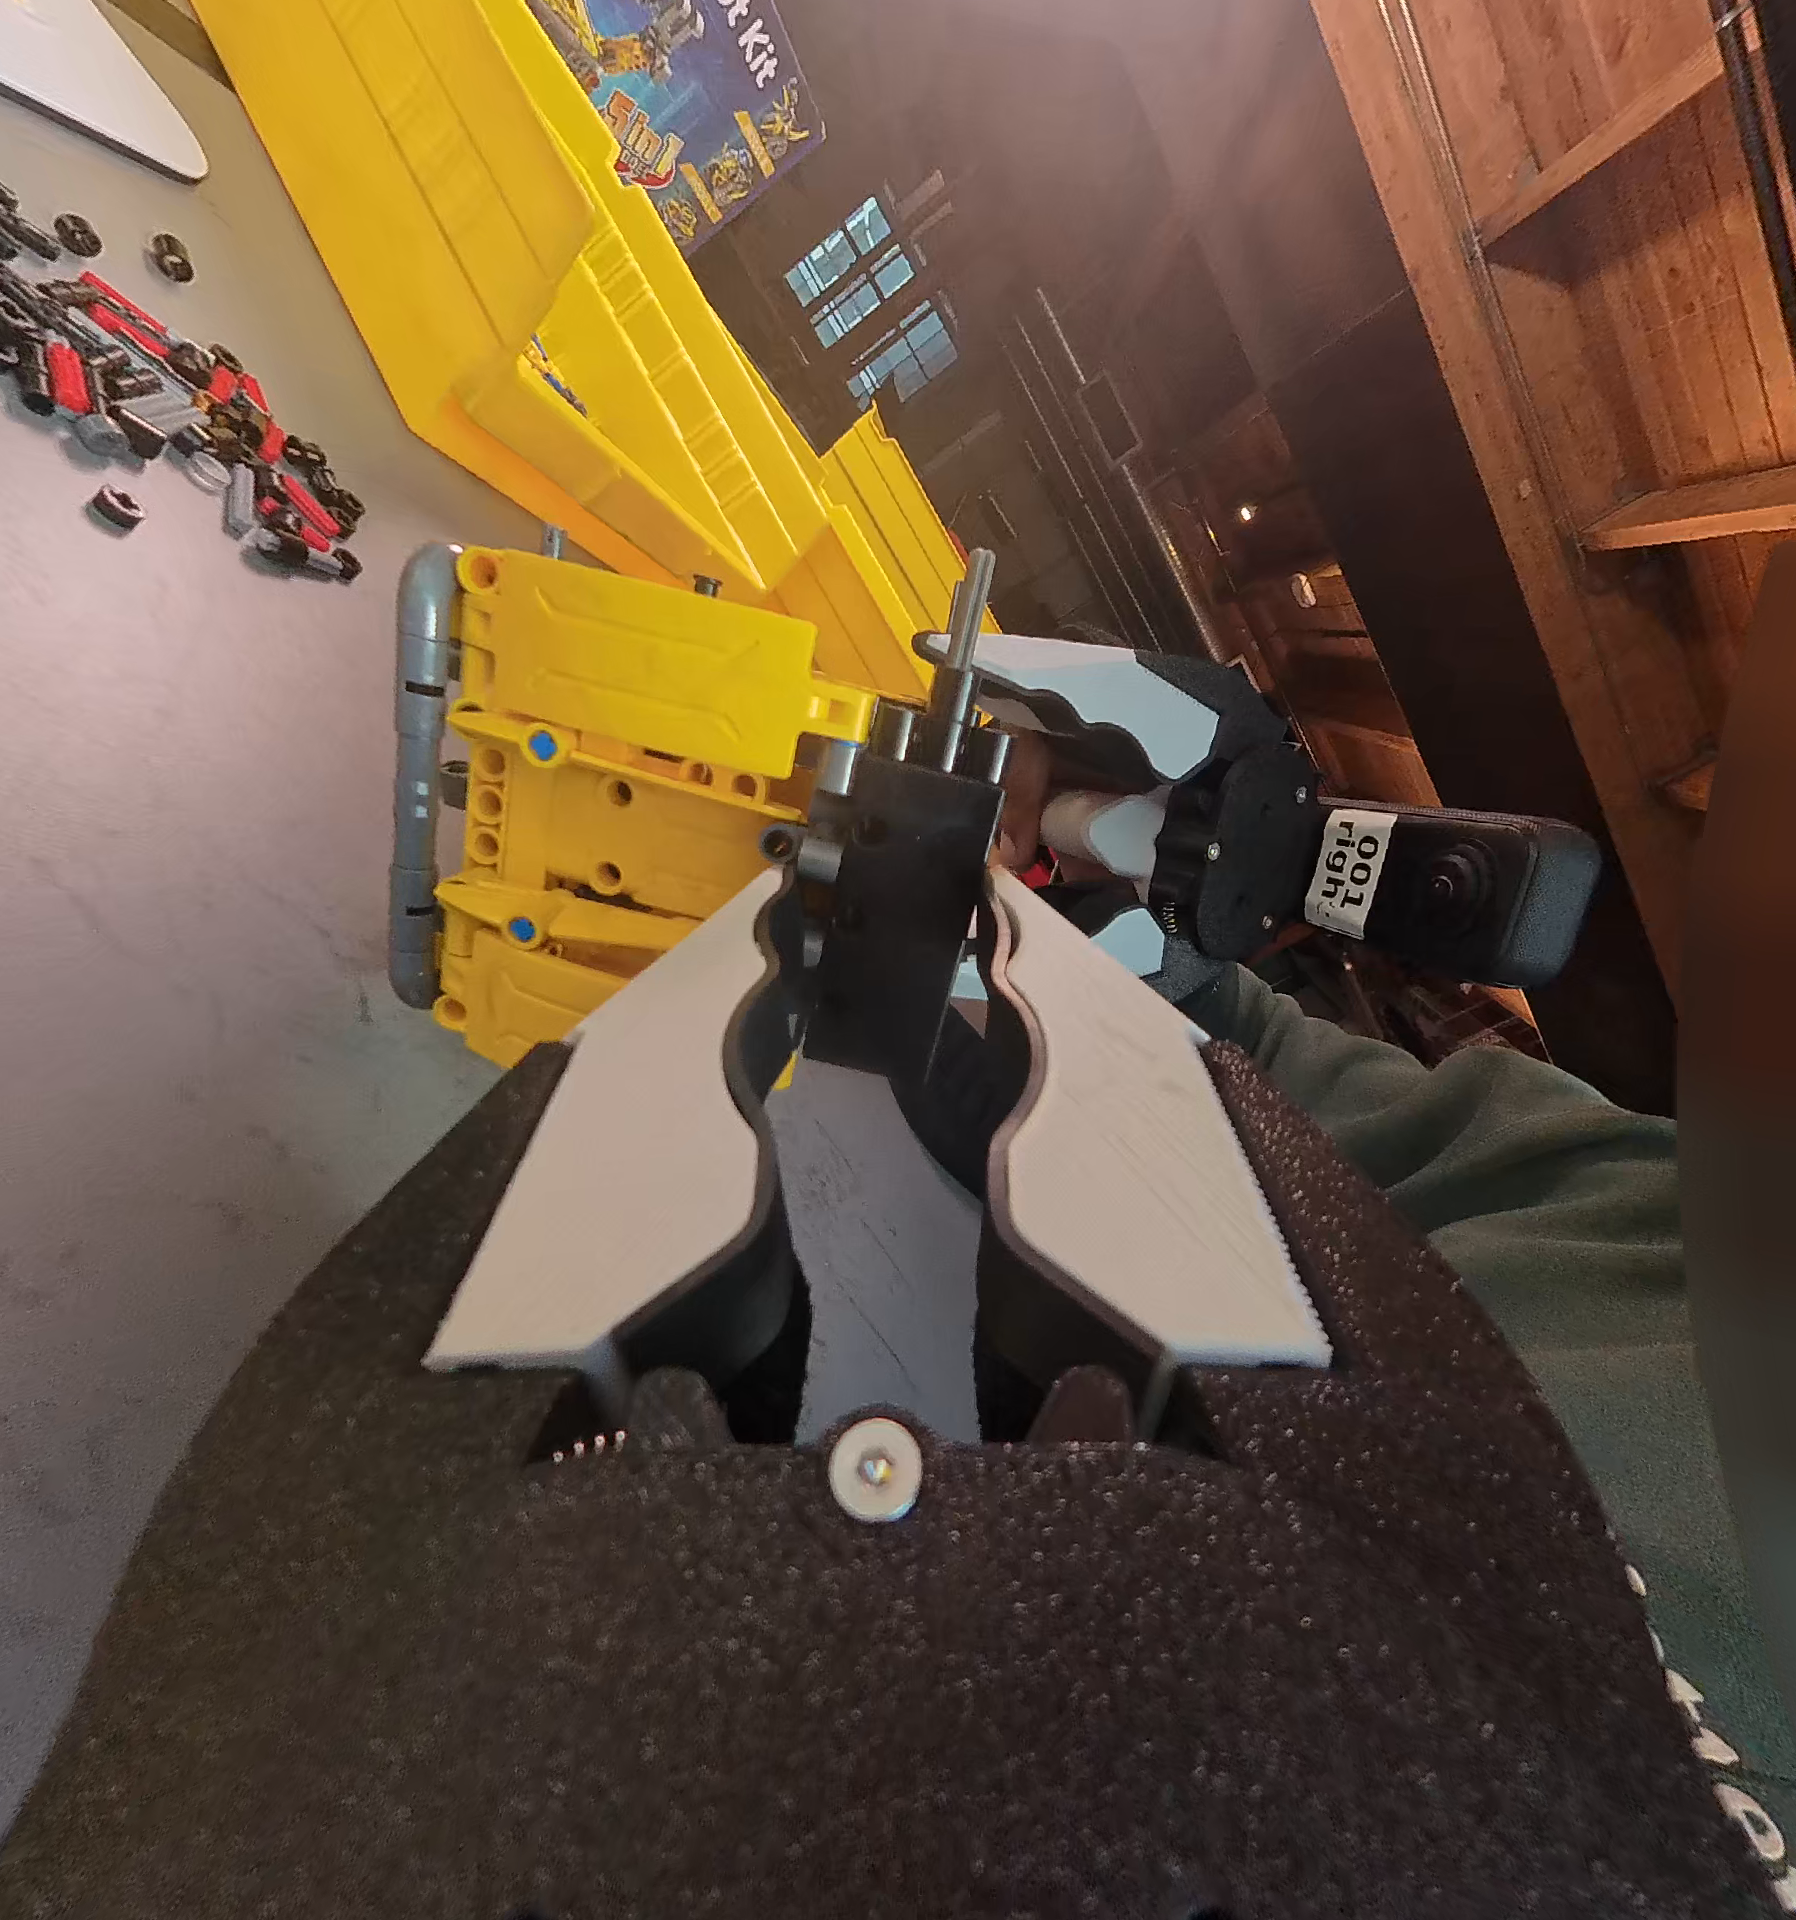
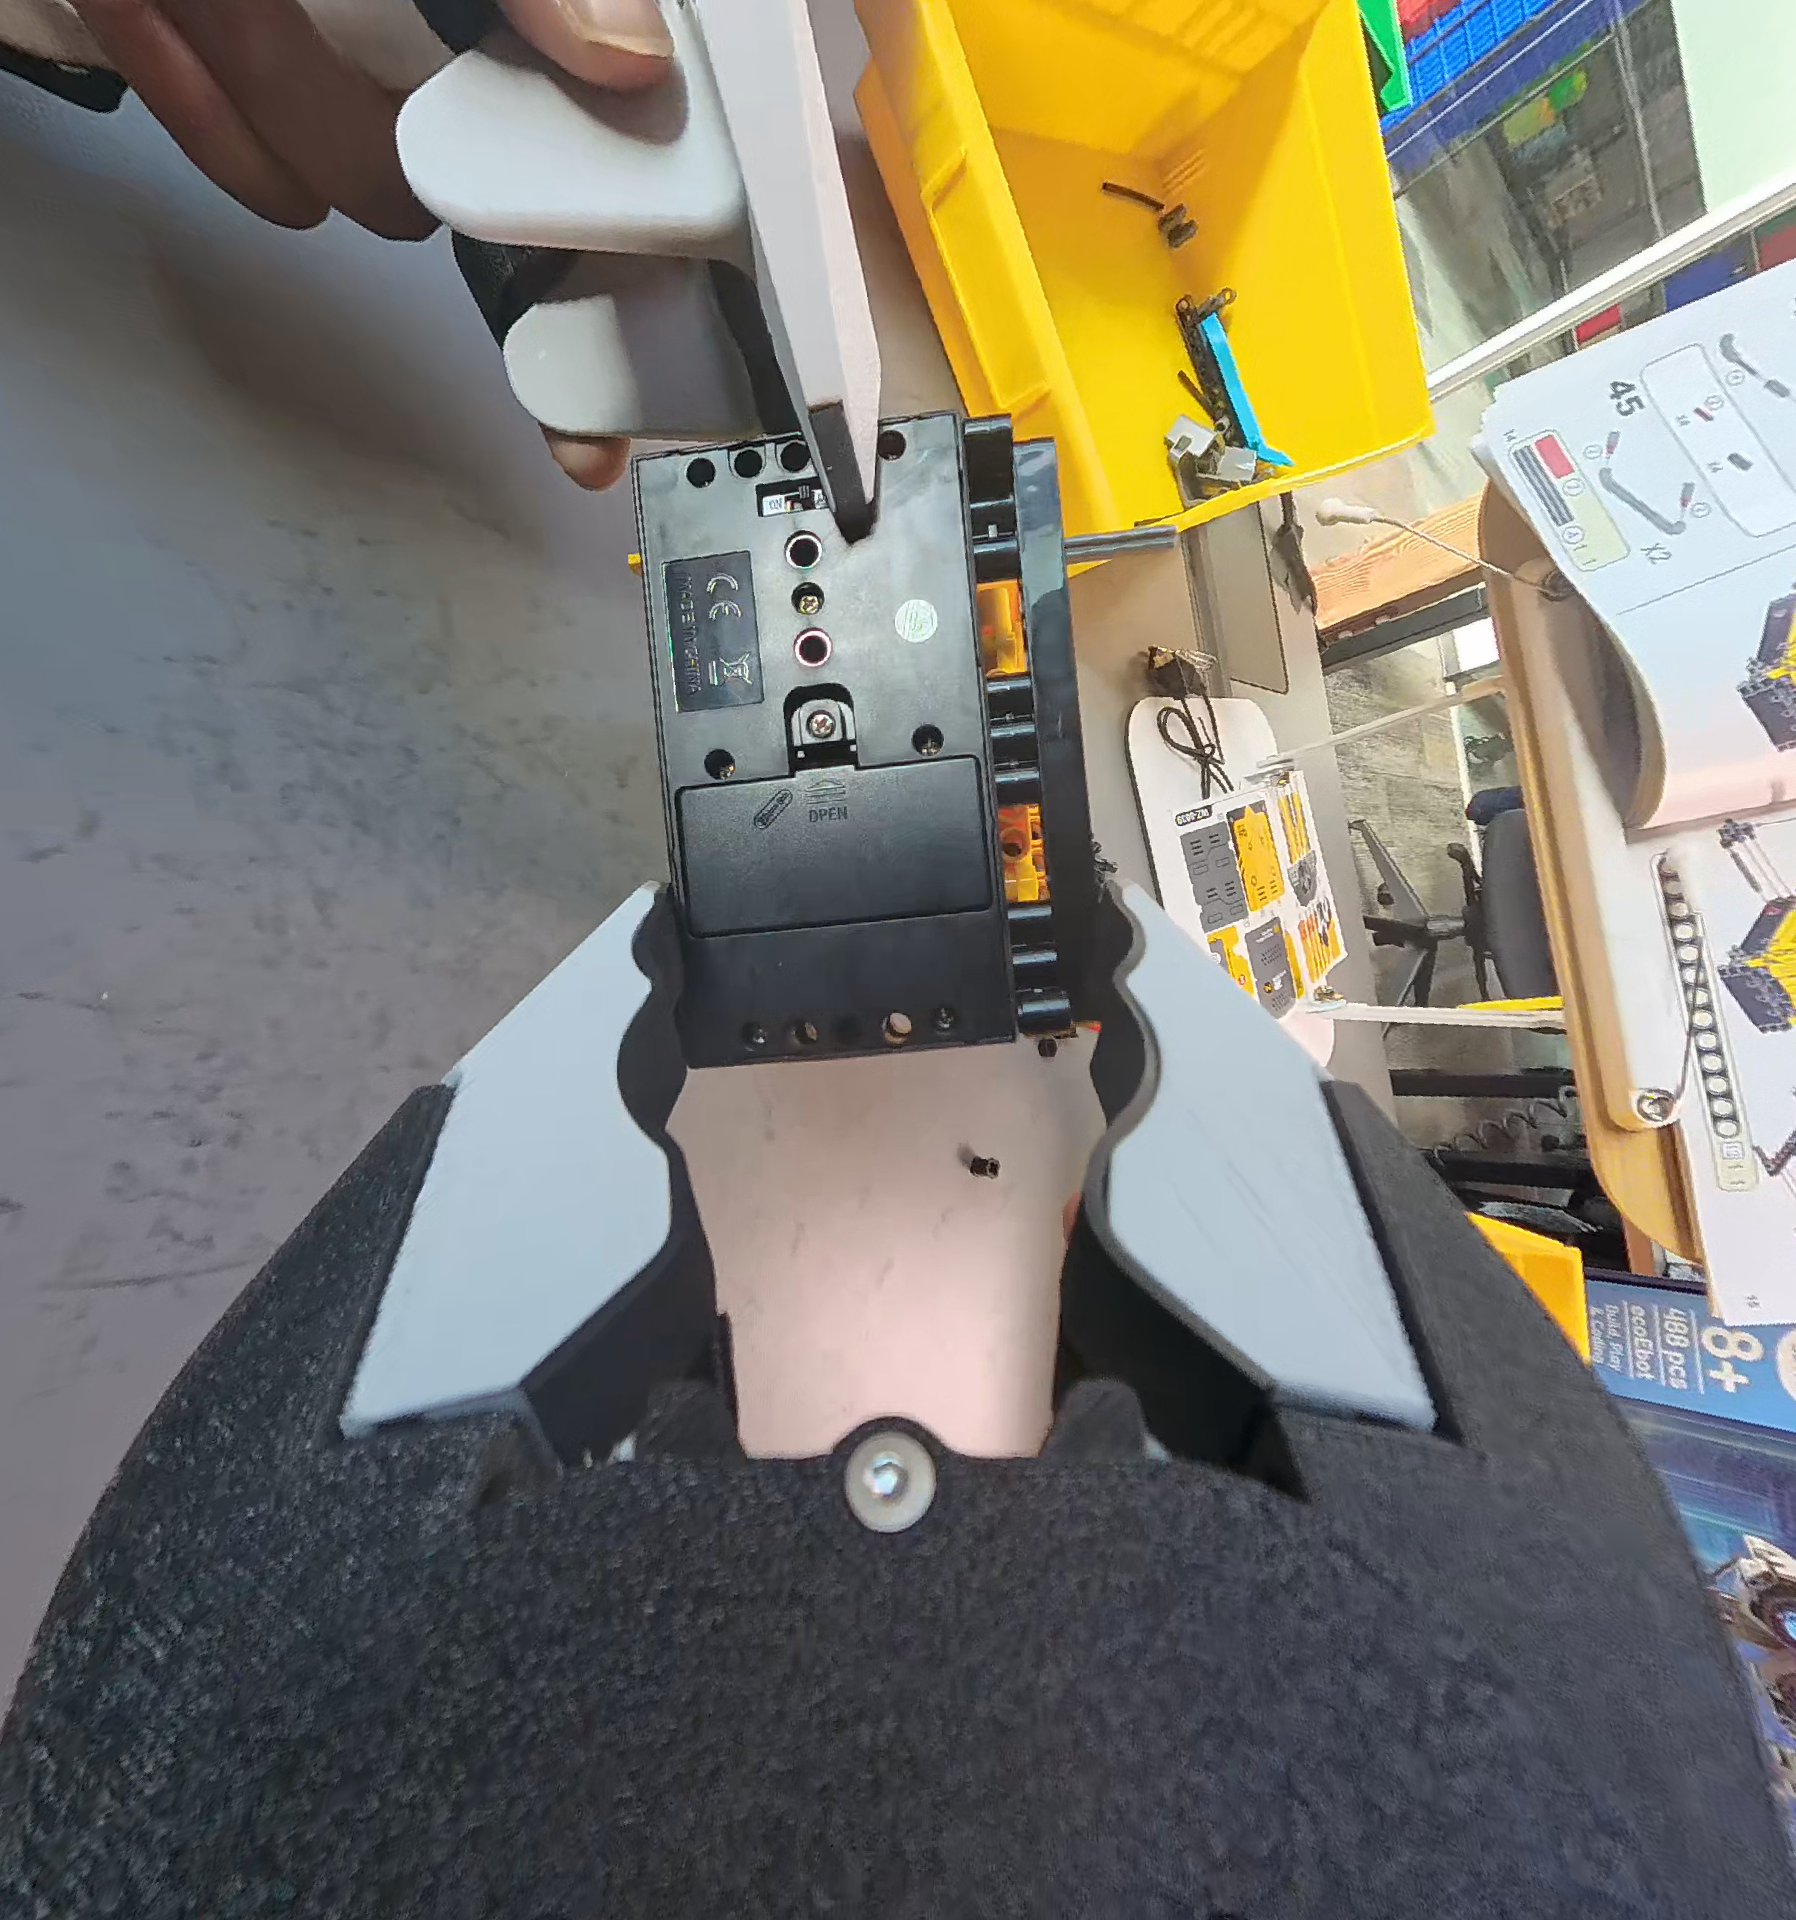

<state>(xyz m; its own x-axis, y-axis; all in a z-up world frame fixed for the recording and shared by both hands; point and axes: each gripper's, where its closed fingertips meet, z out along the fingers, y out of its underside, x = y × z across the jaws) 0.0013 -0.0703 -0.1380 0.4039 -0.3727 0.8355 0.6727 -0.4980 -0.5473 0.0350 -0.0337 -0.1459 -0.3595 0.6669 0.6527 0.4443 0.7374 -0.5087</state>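
Grippers both clamped on one black battery box (image 2: 832,727): left gripper (image 1: 883,904) pinching its narrow sides, right gripper (image 2: 889,935) squeezing its lower end, yellow brick model (image 1: 613,790) attached behind, loose red-black pins (image 1: 146,384) on grey table (image 1: 146,935).

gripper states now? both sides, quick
Left tool: shut on the black box of the yellow model.
Right tool: shut on the same black box, at its other end.

The battery box (image 2: 832,748) sits between the right gripper (image 2: 889,935) fingers, the bin (image 2: 987,260) behind it, the booklet (image 2: 1725,582) right.
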